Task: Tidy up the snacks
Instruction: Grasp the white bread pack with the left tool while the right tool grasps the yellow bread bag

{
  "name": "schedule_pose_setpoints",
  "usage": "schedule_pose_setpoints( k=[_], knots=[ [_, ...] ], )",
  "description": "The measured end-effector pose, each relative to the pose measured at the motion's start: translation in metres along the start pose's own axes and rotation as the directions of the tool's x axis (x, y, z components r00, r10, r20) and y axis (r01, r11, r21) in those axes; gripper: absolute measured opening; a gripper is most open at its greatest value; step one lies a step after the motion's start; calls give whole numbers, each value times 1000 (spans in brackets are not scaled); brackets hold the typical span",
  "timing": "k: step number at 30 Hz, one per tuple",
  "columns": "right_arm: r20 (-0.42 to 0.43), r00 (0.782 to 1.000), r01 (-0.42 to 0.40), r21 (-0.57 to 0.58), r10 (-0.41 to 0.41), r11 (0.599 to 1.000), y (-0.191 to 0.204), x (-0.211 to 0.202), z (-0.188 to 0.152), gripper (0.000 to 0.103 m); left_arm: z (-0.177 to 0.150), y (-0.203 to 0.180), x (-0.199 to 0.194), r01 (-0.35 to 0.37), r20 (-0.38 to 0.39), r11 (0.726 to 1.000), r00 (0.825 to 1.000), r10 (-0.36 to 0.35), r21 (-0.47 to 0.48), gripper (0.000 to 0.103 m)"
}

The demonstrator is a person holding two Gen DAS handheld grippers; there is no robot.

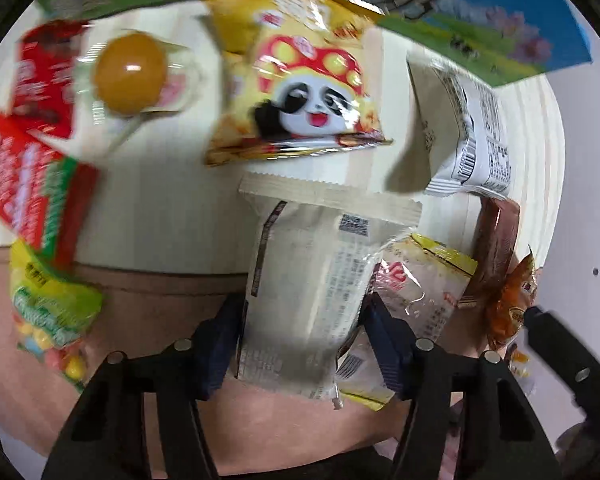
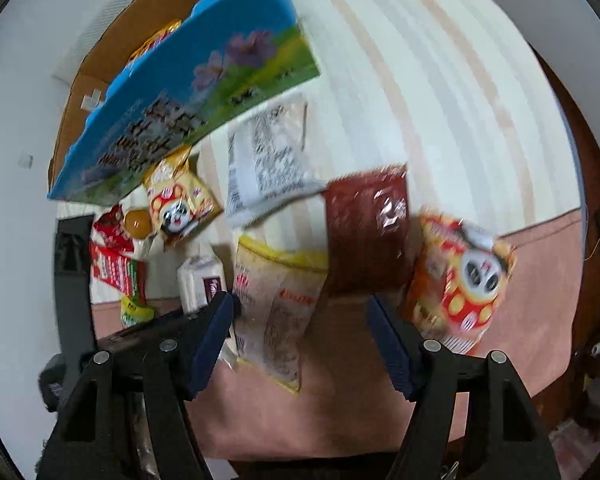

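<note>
- Left wrist view: the left hand-held gripper (image 1: 300,344) has its two blue pads on either side of a beige packet (image 1: 312,280), clamped on its near end; the packet looks lifted or about to be, though blur makes that hard to judge.
- The packet's long axis runs straight away from the gripper, its serrated far seal pointing toward the panda bag (image 1: 300,80) and the box (image 1: 480,12) beyond.
- Other snacks lie scattered on the pale striped surface (image 1: 172,200): a lollipop (image 1: 130,72), red cartons (image 1: 32,168), a candy bag (image 1: 52,312), a white packet (image 1: 468,136).
- Right wrist view: the right hand-held gripper (image 2: 300,332) hangs with jaws wide apart and nothing between them, above a yellow-edged packet (image 2: 276,304) and a brown one (image 2: 364,236).
- My guess: this is the pick step for the beige packet. Next it needs carrying up over the box wall and letting go inside, keeping clear of the panda bag.
</note>
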State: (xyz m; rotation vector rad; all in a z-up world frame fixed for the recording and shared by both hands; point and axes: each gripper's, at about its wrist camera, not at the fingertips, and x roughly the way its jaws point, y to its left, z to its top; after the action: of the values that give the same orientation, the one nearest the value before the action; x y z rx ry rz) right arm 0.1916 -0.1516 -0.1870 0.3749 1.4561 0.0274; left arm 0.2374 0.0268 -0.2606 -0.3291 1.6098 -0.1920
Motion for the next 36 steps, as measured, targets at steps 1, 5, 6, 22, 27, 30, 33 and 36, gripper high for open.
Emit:
schedule_pose_setpoints(
  k=[1, 5, 6, 22, 27, 30, 33, 36],
  knots=[
    [-11, 1000, -10, 4, 10, 1000, 2, 5, -4, 73, -3, 3, -5, -24, 17, 1000, 1000, 24, 1, 57],
    [-70, 997, -13, 8, 13, 1000, 20, 34, -16, 82, -23, 24, -15, -151, 61, 988, 987, 151, -5, 57],
    [-77, 997, -1, 11, 2, 1000, 24, 42, -17, 83, -27, 29, -14, -185, 65, 983, 981, 185, -3, 57],
    [-131, 951, 207, -399, -279, 893, 69, 104, -44, 58, -56, 68, 10, -168, 44, 984, 984, 171, -63, 67],
    [-183, 955, 152, -372, -233, 916, 61, 100, -55, 79, -51, 69, 14, -172, 49, 983, 983, 175, -64, 68],
    [-206, 963, 118, -262, -175, 958, 40, 96, -57, 81, -55, 63, 7, -161, 58, 984, 985, 165, -74, 62],
    [-194, 967, 120, -212, -162, 970, 28, 99, -59, 81, -68, 58, 10, -142, 43, 986, 988, 146, -93, 62],
    [-167, 971, 138, -194, -171, 971, 21, 99, -58, 67, -74, 53, 17, -164, 36, 984, 985, 167, -75, 62]
  ],
)
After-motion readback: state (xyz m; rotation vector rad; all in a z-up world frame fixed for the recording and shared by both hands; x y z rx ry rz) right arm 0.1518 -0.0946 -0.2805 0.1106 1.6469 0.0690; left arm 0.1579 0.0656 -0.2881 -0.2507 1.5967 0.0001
